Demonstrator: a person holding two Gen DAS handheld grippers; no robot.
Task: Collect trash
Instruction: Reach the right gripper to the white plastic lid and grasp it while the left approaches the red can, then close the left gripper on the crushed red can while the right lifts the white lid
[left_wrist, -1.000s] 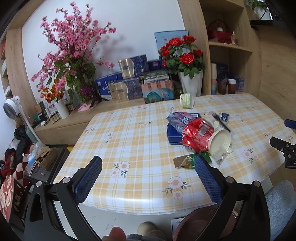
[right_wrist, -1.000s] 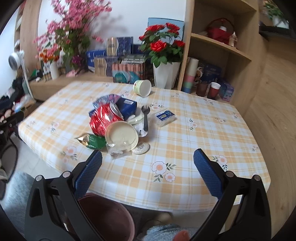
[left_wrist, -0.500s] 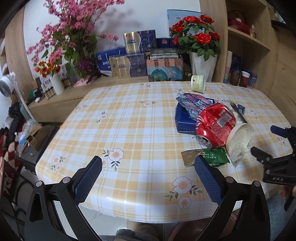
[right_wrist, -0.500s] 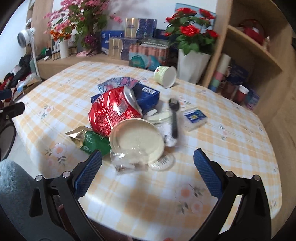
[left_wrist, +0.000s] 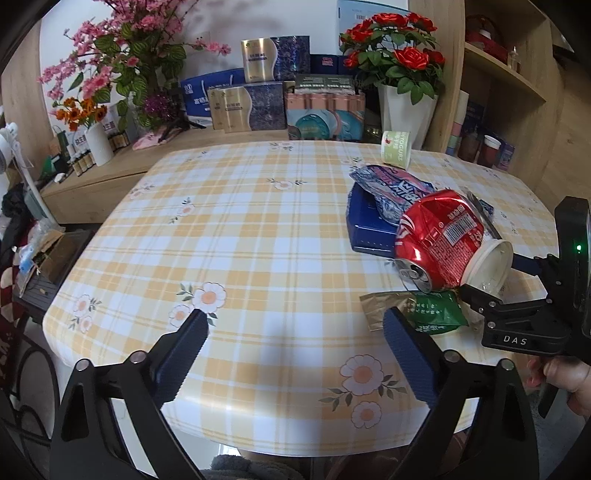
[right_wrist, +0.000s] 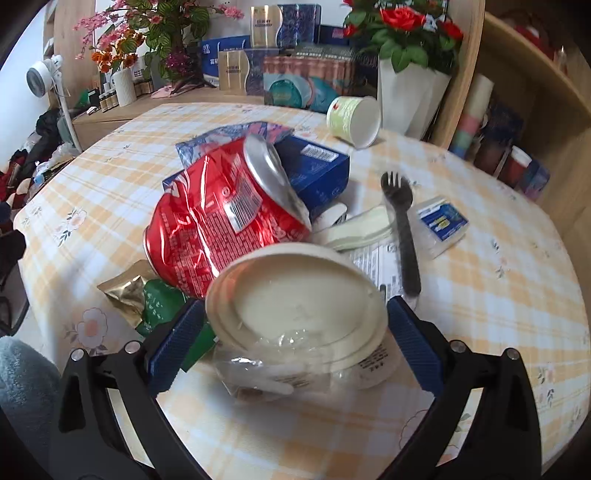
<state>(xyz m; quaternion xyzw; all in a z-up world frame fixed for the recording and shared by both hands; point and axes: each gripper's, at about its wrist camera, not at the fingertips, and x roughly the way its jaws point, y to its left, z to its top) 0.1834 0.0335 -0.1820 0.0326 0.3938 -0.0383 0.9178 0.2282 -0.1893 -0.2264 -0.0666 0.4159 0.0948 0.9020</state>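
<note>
- Trash lies heaped on the right half of the checked tablecloth (left_wrist: 258, 236): a crushed red can (right_wrist: 225, 221) leans on a blue box (right_wrist: 317, 166), with a white paper tub (right_wrist: 303, 306) tipped on its side against the can.
- The right gripper (right_wrist: 295, 332) stands spread wide, its blue ribbed pads (right_wrist: 413, 343) flanking the tub's rim without closing, apparently lined up for a grasp.
- The left gripper (left_wrist: 295, 354) hangs released over bare cloth, holding nothing.
- Crinkly clear film (right_wrist: 258, 369) under the tub and a green foil sachet (left_wrist: 432, 312) look light and slippery.

bare tablecloth (left_wrist: 236, 236) lies left of the heap; crushed can (right_wrist: 221, 221) crowds behind the white cup (right_wrist: 299, 310).
</note>
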